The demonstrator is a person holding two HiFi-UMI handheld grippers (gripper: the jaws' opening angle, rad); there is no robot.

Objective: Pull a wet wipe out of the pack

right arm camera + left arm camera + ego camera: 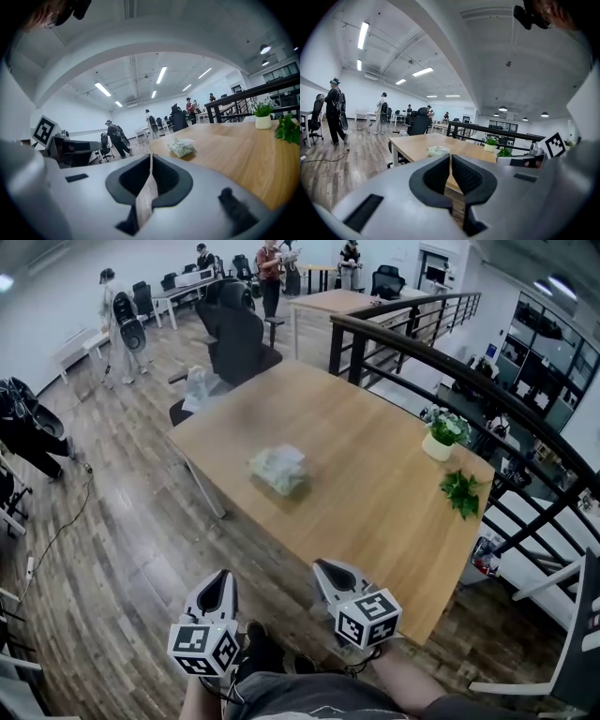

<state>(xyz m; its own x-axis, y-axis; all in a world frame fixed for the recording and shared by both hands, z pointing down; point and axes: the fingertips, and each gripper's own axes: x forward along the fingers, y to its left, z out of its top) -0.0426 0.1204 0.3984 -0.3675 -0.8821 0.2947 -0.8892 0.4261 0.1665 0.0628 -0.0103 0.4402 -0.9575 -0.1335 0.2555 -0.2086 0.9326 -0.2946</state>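
Our left tongs and right tongs are clenched, empty, off the counter's near edge. The wipe pack lies mid-counter. Unpinned, it could lift with the wipe.

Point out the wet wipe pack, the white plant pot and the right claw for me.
wet wipe pack [279, 470], head view, middle of its crumpled top.
white plant pot [436, 447], head view, its side wall.
right claw [151, 157], right gripper view, where the shut jaw tips meet.
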